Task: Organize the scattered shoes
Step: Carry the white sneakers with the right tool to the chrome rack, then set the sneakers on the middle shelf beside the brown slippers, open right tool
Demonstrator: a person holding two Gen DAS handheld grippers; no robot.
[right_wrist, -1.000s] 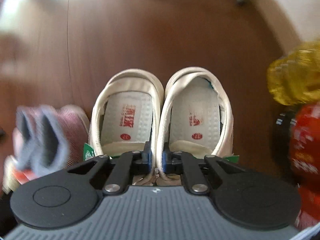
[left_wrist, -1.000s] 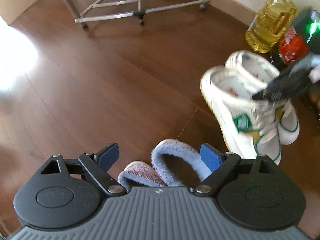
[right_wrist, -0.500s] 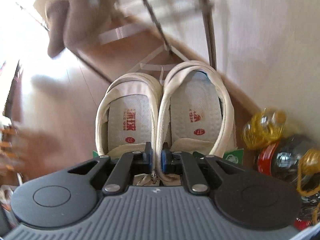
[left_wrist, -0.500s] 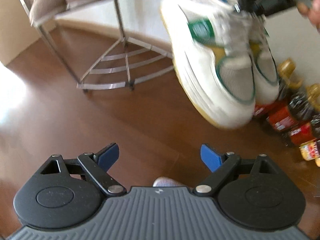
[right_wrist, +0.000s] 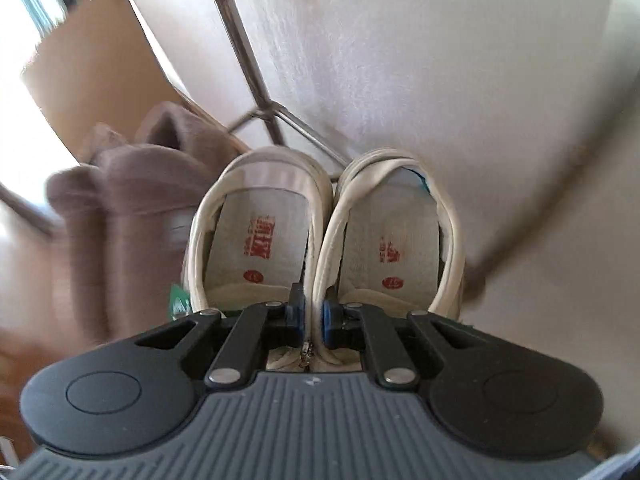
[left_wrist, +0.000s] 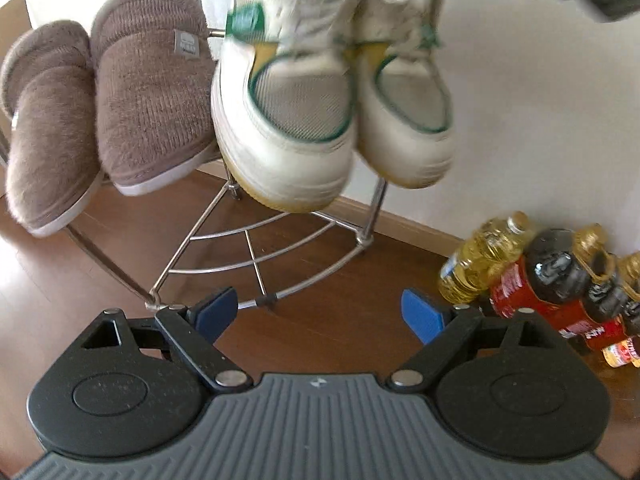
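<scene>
Your right tongs (right_wrist: 314,318) clamp both white sneakers (left_wrist: 332,112) by their inner collars, carrying them as a pair toward the metal rack (left_wrist: 256,248), left tongs (left_wrist: 320,314) apart and empty.

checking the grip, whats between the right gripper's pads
The inner collars of both white sneakers, pinched together by the right gripper; the right wrist view shows it.

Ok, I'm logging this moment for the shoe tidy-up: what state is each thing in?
White sneakers with green trim: hanging together in the air, pinched by their inner collars.
Right gripper: shut on the sneakers.
Left gripper: open, empty.
Brown fuzzy slippers: resting on the metal wire rack.
Oil bottles: lying on the floor.
</scene>
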